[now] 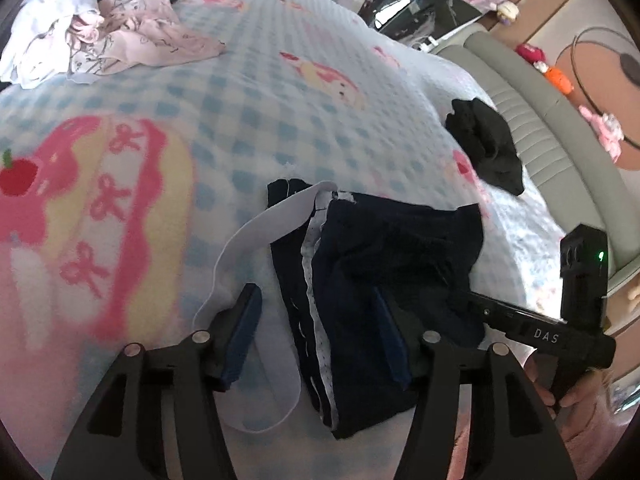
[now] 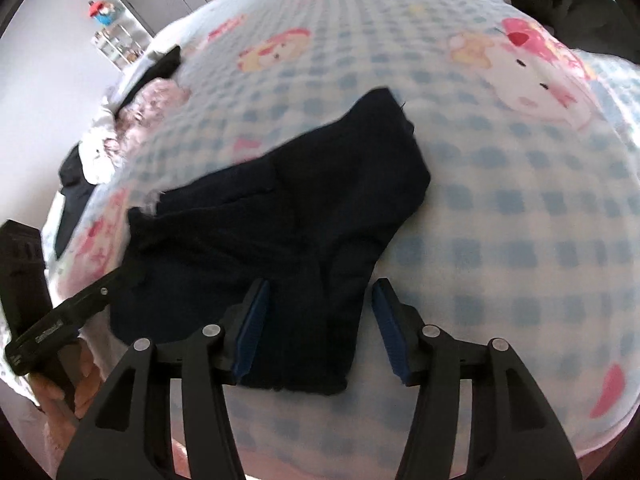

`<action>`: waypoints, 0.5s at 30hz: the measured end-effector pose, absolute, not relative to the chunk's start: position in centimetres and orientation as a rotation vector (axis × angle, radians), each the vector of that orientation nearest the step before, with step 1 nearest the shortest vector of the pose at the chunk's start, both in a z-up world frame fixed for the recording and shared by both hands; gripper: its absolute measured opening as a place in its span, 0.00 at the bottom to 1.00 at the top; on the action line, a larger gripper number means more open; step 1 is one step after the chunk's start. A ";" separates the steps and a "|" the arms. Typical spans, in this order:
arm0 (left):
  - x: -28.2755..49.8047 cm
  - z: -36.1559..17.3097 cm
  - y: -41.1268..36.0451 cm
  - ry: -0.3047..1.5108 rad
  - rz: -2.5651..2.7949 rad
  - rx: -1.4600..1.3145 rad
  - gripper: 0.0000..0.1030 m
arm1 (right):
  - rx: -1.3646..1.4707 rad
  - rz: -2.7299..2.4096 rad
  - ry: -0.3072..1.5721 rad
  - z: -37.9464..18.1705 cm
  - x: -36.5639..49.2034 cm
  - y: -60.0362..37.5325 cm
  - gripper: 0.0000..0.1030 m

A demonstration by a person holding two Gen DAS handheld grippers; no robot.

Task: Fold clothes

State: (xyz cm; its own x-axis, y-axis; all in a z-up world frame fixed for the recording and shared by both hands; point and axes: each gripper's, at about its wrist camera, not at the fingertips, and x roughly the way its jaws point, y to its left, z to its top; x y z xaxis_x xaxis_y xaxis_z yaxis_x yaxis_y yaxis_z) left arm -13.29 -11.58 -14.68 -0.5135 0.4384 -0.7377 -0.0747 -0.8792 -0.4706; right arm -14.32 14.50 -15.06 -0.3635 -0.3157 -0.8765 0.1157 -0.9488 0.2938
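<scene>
A dark navy garment (image 1: 376, 272) with a white strap and white trim lies crumpled on the blue-checked blanket (image 1: 248, 120). My left gripper (image 1: 316, 320) is open, its fingers set either side of the garment's near edge. In the right wrist view the same navy garment (image 2: 280, 208) lies flat. My right gripper (image 2: 318, 312) is open with its jaws straddling the garment's near corner. The right gripper's body also shows in the left wrist view (image 1: 560, 328), touching the garment's right side.
A pile of white and pink clothes (image 1: 100, 36) lies at the far left of the bed. A black garment (image 1: 488, 144) lies near the bed's right edge. A padded headboard (image 1: 532, 120) and toys are at the right.
</scene>
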 end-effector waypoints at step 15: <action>-14.6 -16.2 -11.7 -0.789 2.290 -1.276 0.33 | 1.574 -2.420 -0.144 -15.3 -15.7 13.0 0.54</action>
